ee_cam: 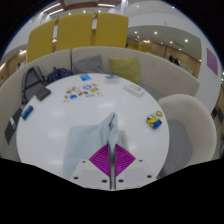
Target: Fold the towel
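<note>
Gripper (pixel 112 160) fingers pinched together on the towel (pixel 100 140), which hangs lifted above the round white table (pixel 60 125). Best carry it low and level, keeping that edge taut.

Gripper (pixel 113 160) fingers closed on a white towel (pixel 104 136), which rises between the magenta pads (pixel 103 158). Round white table (pixel 70 115) beyond. Small blue-yellow object (pixel 154 121) ahead-right; colourful items (pixel 82 91) further ahead.

Single view: rides on gripper (pixel 113 160), looks forward and down over round white table (pixel 60 125), apparently from close above.
</note>
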A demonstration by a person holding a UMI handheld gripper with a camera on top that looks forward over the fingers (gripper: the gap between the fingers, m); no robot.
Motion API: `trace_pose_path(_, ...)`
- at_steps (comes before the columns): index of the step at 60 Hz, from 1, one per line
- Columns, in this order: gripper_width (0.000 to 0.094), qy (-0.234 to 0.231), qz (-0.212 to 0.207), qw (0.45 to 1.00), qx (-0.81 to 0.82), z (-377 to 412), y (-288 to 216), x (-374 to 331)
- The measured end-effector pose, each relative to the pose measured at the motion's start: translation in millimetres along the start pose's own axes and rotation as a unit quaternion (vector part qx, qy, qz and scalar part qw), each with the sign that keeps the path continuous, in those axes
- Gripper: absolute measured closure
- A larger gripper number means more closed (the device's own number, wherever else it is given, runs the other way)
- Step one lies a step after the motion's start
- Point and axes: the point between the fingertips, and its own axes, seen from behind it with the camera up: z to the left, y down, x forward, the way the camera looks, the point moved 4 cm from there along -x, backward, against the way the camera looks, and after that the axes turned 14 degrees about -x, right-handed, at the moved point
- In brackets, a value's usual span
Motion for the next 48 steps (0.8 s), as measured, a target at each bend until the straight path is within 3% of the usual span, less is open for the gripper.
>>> trace_pose_path(1,0.0839,0.004,0.006,1.000,-0.003,-3,6,5)
trace_pose_path(5,0.0553,0.025,0.025,0.999,-0.020,-16,22,15)
trace_pose_path(11,0.0126,0.054,0.016,0.998,-0.022,-42,17,2)
trace_pose_path(28,0.0070,0.028,0.001,1.000,0.012,-30,0,-176)
trace_pose_path(48,0.0072,0.036,-0.005,0.999,0.023,31,37,-397)
